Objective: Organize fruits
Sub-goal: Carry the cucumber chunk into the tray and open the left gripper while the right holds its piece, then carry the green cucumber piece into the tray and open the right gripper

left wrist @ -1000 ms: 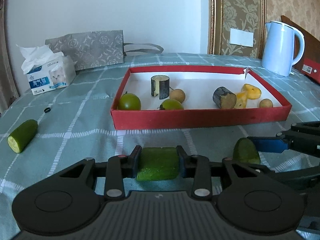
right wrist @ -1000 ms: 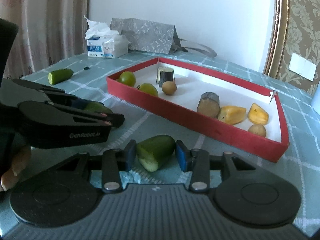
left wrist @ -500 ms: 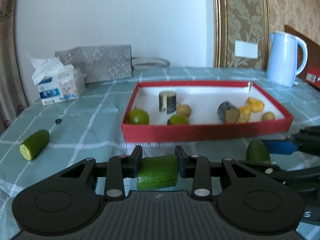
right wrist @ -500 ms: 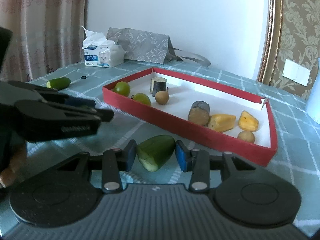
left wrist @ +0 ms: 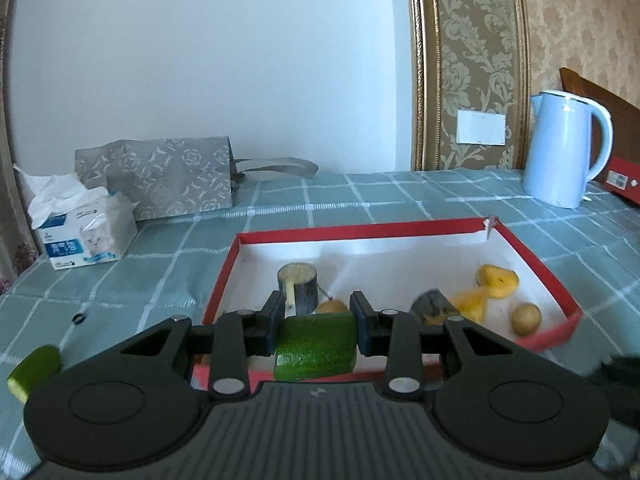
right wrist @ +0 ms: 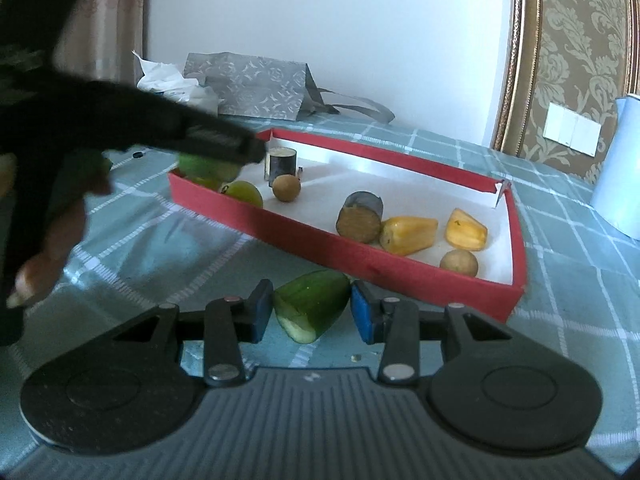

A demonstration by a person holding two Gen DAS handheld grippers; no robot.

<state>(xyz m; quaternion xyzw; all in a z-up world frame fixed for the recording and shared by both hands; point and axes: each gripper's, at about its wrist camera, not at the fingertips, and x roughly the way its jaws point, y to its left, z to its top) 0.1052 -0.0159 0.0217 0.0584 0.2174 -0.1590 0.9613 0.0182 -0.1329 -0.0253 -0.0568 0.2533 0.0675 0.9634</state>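
Above red tray (left wrist: 532,258) near rim: left hand-held gripper (left wrist: 316,318) grasping cucumber chunk (left wrist: 316,346) for drop-in | right hand-held gripper (right wrist: 312,312) clenched on cucumber end piece (right wrist: 312,304), short of tray.

White wall (left wrist: 200,60), patterned gold wallpaper (left wrist: 472,60)

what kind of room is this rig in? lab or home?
Most likely a home, perhaps a dining or living room: a table under a checked tablecloth, damask wallpaper with gilt trim, an electric kettle and a tissue box.
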